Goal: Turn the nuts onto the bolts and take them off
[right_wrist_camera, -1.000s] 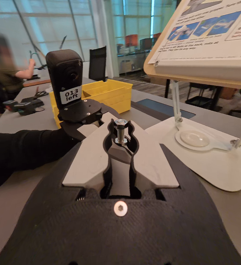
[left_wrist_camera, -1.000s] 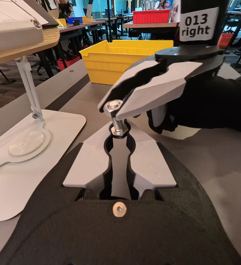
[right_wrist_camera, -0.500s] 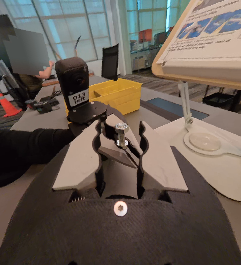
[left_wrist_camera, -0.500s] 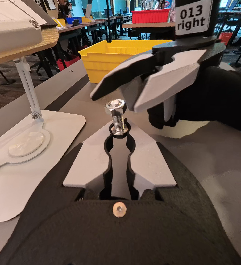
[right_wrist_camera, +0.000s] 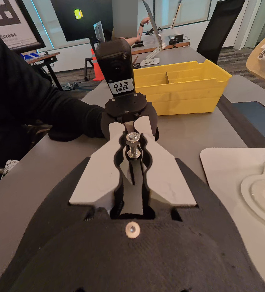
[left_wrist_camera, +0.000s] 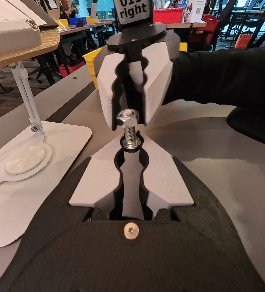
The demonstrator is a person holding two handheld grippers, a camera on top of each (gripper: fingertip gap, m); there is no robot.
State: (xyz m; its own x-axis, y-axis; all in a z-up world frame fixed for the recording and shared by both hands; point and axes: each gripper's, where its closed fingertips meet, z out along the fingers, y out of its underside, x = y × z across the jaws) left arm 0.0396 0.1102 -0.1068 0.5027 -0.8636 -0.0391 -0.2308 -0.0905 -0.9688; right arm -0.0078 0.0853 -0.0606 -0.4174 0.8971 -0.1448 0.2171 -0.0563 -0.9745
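Left gripper (left_wrist_camera: 131,143): fingers closed on the nut (left_wrist_camera: 131,143), gripping it at the very tips. Bolt (left_wrist_camera: 129,126) stands upright out of the nut, threaded shank showing between nut and hex head, head uppermost. Whole assembly is held above the grey table (left_wrist_camera: 207,158).

Right gripper (left_wrist_camera: 129,124) faces the left one head-on, its fingers straddling the bolt head. In the left wrist view the left-hand finger looks to touch the head; a narrow dark gap shows on the other side. In the right wrist view the same gripper (right_wrist_camera: 132,140) has its tips on either side of the head with slivers of space. Jaws slightly apart around the head, not clearly clamped.

Poses: both grippers level, roughly parallel to the tabletop, tip to tip. A black sleeve (left_wrist_camera: 223,75) backs the right gripper; the arm's lower edge rests on the table. A second black sleeve (right_wrist_camera: 57,110) runs in behind the left gripper, also low to the table.

Hidden or unclear: bolt's lower end below the nut is lost inside the left fingers. Hands themselves are covered by the gripper bodies. Slight motion blur at the edges.

Surroundings: yellow bin (right_wrist_camera: 183,91) behind the grippers, white stand base (left_wrist_camera: 34,165) beside them, carrying a tilted board (left_wrist_camera: 18,39).
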